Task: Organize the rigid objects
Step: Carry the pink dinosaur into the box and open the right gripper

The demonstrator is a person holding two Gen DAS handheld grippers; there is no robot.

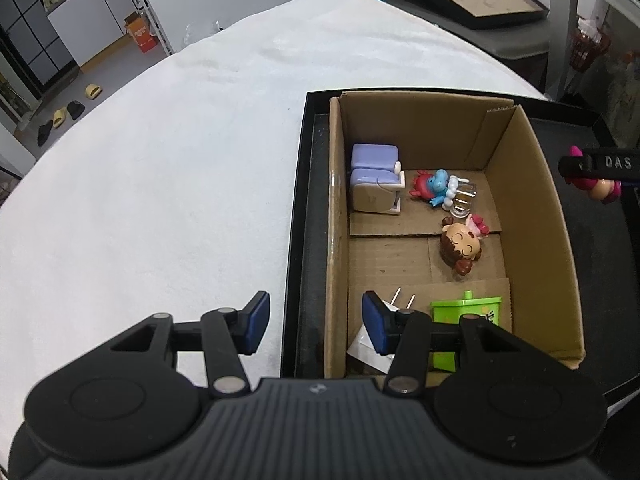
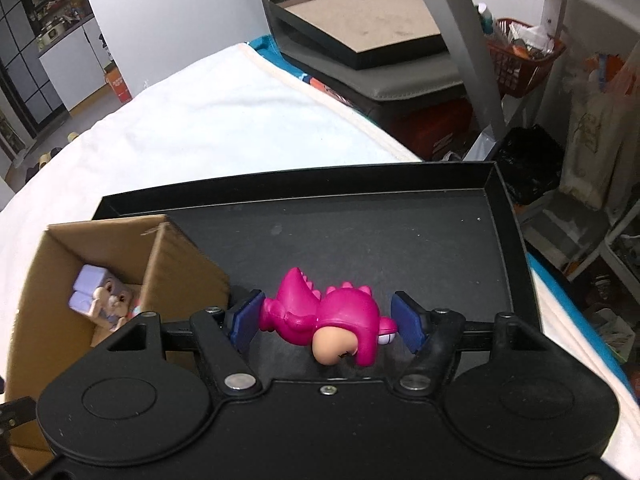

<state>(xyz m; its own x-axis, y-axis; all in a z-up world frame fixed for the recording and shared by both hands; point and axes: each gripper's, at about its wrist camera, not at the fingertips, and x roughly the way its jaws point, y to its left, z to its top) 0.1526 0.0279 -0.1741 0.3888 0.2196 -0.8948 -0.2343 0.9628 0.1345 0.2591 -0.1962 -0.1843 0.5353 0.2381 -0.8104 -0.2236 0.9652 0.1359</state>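
Gripping a pink dinosaur toy (image 2: 328, 320); right gripper (image 2: 328, 322) half-hides it.

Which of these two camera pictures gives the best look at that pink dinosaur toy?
The right wrist view: the pink dinosaur toy lies whole between the right gripper's pads, above the black tray. The left wrist view catches only a pink sliver at its right edge.

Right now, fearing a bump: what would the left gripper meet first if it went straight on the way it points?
Likely the left wall of the cardboard box, seen between the open fingers of the left gripper, or the black tray beside it; depth unclear.
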